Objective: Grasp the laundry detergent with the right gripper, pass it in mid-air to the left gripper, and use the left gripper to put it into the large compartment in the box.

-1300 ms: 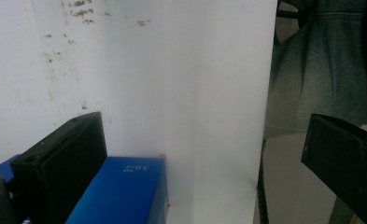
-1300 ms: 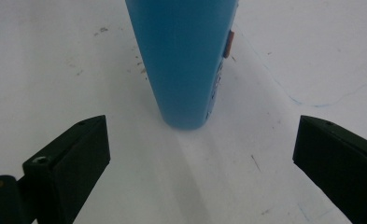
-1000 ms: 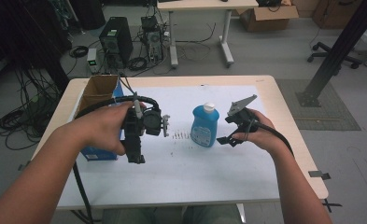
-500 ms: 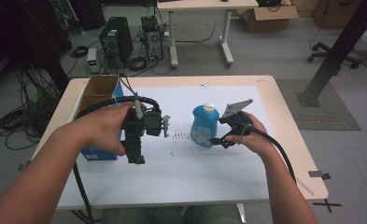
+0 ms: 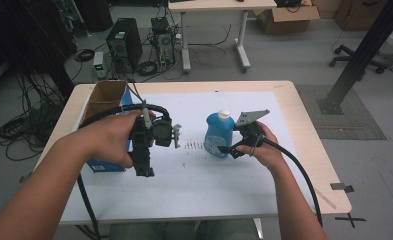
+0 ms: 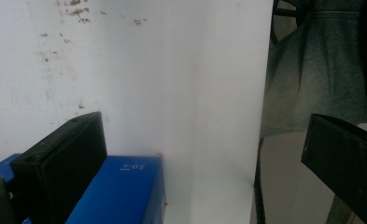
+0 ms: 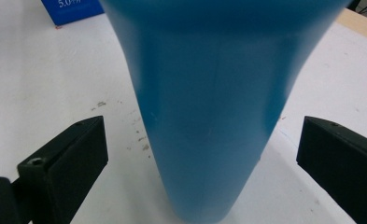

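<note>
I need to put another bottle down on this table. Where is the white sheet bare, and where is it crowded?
Bare: the white sheet right of the blue bottle, its near strip along the table's front edge, and the far strip behind the bottle. Crowded: the middle, where the right gripper brackets the bottle, and the left, with the blue box, cardboard box and left gripper.

Blue bottle point(image 5: 217, 135), white cap, upright, mid-table on white sheet

translucent blue bottle point(image 5: 217, 136) with white cap point(image 5: 224, 114), deep blue box point(image 5: 105, 165) with white print, brown cardboard box point(image 5: 104, 98), white sheet point(image 5: 209, 180) speckled with brown flecks, pale wood desk point(image 5: 311, 150), black grippers
</note>
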The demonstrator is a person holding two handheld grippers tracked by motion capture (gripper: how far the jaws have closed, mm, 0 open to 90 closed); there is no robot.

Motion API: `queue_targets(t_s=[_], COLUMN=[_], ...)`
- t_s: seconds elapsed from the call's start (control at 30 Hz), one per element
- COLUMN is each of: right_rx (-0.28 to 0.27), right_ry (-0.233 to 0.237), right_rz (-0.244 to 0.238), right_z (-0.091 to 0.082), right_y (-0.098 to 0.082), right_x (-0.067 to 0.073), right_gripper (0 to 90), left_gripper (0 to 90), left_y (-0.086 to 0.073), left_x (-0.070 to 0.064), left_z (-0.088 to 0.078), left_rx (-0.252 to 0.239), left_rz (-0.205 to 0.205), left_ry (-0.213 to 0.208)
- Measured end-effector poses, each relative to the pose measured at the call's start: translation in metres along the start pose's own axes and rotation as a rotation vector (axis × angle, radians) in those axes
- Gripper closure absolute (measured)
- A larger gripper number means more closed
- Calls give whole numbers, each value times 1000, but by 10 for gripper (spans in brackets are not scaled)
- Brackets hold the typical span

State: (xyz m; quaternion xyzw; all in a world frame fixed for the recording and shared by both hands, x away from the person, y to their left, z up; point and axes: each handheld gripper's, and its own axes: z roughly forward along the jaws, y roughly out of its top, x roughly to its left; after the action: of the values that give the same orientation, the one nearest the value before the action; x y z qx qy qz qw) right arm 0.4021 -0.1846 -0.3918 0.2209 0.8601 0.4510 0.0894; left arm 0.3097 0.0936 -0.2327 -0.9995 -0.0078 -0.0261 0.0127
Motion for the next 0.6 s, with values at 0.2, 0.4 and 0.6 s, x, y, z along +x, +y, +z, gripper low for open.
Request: queue_targets(t_s=[0.2,0.4,0.6], right_rx=[-33,-51,-77], right_ry=[-7,-15,-23], right_rz=[10,21,34], right_z=[6,11,14], right_y=[-4,-7,-10], right_x=[0,1,1], right_gripper=[17,16,15], left_gripper=[4,4,4], left_y=[0,2,3], left_x=[-1,-1,-2], left_z=[-1,0,-2], left_rx=[-1,-4,-7], left_rz=[0,3,6], left_ry=[2,3,3])
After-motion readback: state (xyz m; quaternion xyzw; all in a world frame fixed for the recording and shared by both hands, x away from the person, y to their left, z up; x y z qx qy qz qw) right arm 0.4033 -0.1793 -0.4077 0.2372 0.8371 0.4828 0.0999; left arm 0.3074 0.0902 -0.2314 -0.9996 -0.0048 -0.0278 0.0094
